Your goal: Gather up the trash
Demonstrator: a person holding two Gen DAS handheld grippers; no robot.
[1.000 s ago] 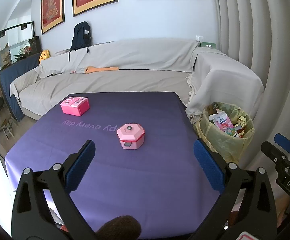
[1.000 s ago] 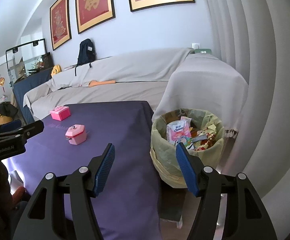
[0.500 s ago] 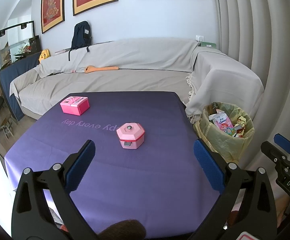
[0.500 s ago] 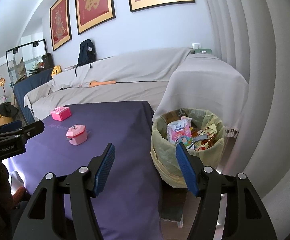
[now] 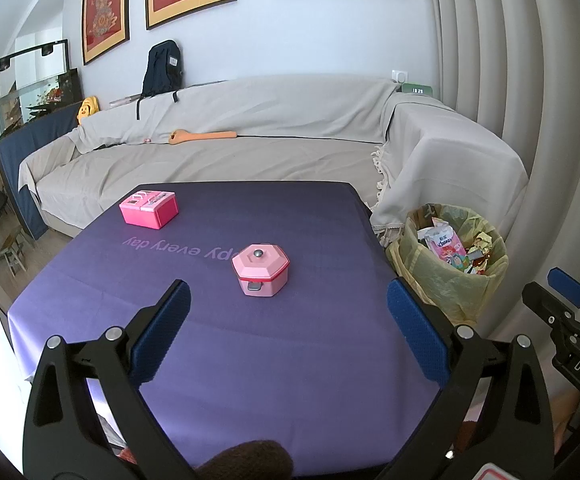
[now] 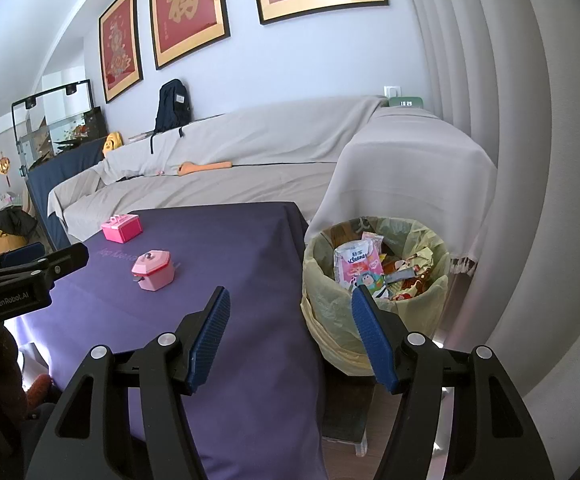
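Left wrist view, left gripper (image 5: pixel 288 330): jaws spread wide, nothing between them, above the near part of the purple table (image 5: pixel 218 384).
Left wrist view, trash: none loose on the cloth that I can see; what shows is wrappers and a tissue packet (image 5: pixel 446 246) already in the lined bin (image 5: pixel 450 280), on the floor just beside the table's right edge.
Left wrist view, other items: a pink hexagonal box (image 5: pixel 261 269) and a pink square box (image 5: pixel 149 209) rest on the cloth; whether either counts as trash I cannot tell.
Right wrist view, right gripper (image 6: pixel 290 338): jaws well apart, empty, pointing between the table's edge and the bin (image 6: pixel 370 320).
Right wrist view, handling judgement: the contents look light, soft and crinkly; foil wrappers (image 6: pixel 410 276) would slip, so pinch a folded edge. The liner looks thin and may tear; take it at the gathered rim overhang.
Right wrist view, progress judgement: collecting appears largely done.
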